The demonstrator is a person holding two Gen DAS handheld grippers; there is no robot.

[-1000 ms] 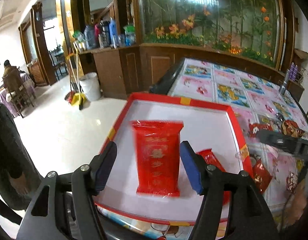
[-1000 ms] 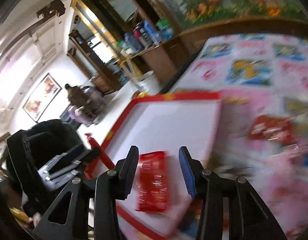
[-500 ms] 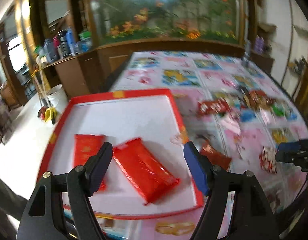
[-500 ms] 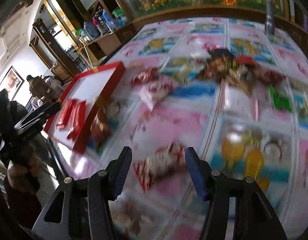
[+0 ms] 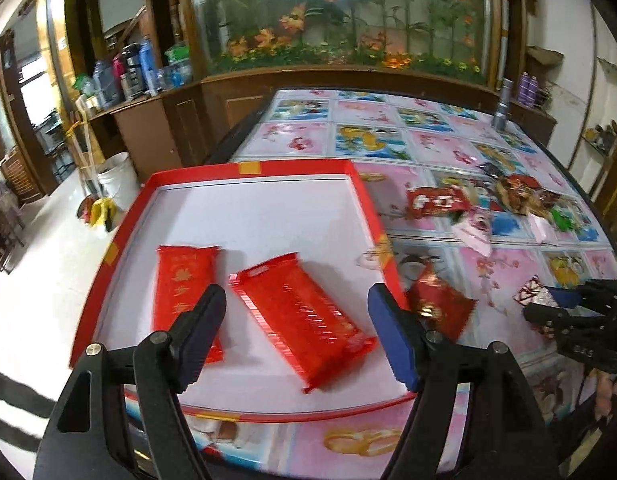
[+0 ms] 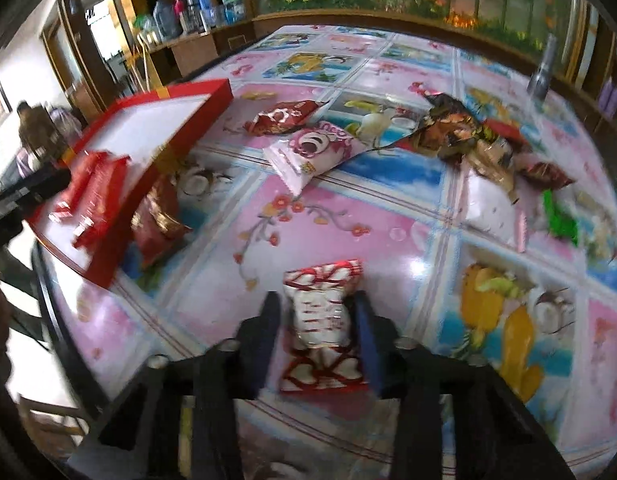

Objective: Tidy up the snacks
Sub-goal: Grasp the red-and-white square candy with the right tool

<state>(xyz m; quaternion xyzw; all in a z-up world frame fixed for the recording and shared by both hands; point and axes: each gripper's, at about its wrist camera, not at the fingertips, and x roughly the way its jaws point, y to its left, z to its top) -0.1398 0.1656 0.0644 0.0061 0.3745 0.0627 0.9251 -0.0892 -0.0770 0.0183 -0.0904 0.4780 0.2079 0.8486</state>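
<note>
A red box (image 5: 252, 168) with a white floor lies on the table's left end; it also shows in the right wrist view (image 6: 196, 104). Two red snack packets (image 5: 304, 320) (image 5: 180, 280) lie in it. My left gripper (image 5: 296, 332) is open and empty above them. My right gripper (image 6: 316, 320) straddles a red-and-white patterned snack packet (image 6: 322, 316) lying on the table, fingers close on both sides; contact is blurred. In the left wrist view my right gripper (image 5: 564, 312) is at the far right.
A dark red packet (image 5: 440, 306) lies against the box's right wall. A pile of mixed snacks (image 6: 468, 136), a pink bear packet (image 6: 312, 152) and a red packet (image 6: 284, 114) lie mid-table. A grey can (image 6: 542, 68) stands at the far edge.
My right gripper swung from the red box to the table's near side and dropped around the patterned packet, its fingers narrowing. My left gripper turned right and pulled back slightly.
</note>
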